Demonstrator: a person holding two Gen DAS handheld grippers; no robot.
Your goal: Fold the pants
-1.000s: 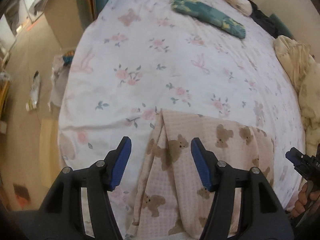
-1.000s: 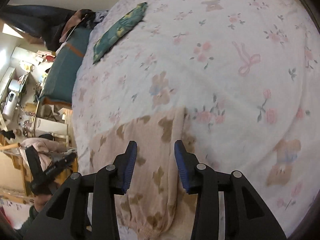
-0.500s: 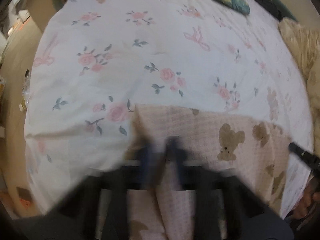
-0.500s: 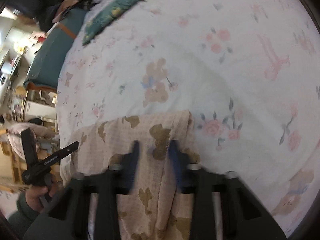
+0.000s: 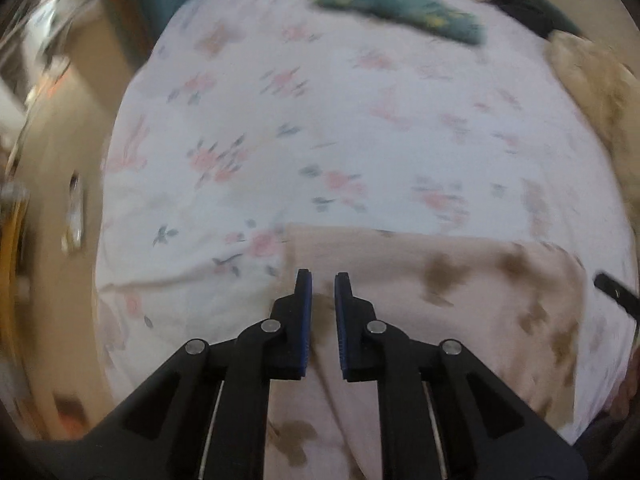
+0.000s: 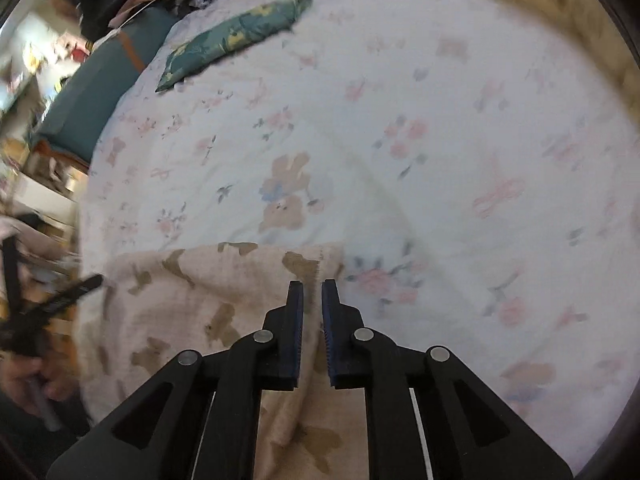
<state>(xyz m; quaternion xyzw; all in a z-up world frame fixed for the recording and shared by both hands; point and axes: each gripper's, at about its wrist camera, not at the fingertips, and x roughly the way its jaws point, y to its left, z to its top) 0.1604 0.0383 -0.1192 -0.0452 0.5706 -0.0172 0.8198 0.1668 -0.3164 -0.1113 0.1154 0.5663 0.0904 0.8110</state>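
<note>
The pink pants with brown bear print (image 5: 460,280) lie on the floral bedsheet (image 5: 320,140) at the bed's near edge, and also show in the right wrist view (image 6: 192,300). My left gripper (image 5: 322,280) is shut on a fold of the pants near their left top corner. My right gripper (image 6: 311,286) is shut on the pants' right edge near the top corner. The right gripper's tip (image 5: 616,296) shows at the right in the left wrist view. The left gripper (image 6: 60,300) shows at the left in the right wrist view.
A folded teal patterned cloth (image 5: 396,4) lies at the far side of the bed, also in the right wrist view (image 6: 236,36). A beige blanket (image 5: 592,80) is piled at the right. A teal bedside piece (image 6: 92,92) and the floor (image 5: 52,240) are to the left.
Both grippers closed from wide open onto the pants' top corners. The views are blurred with motion and have pulled back a little from the bed.
</note>
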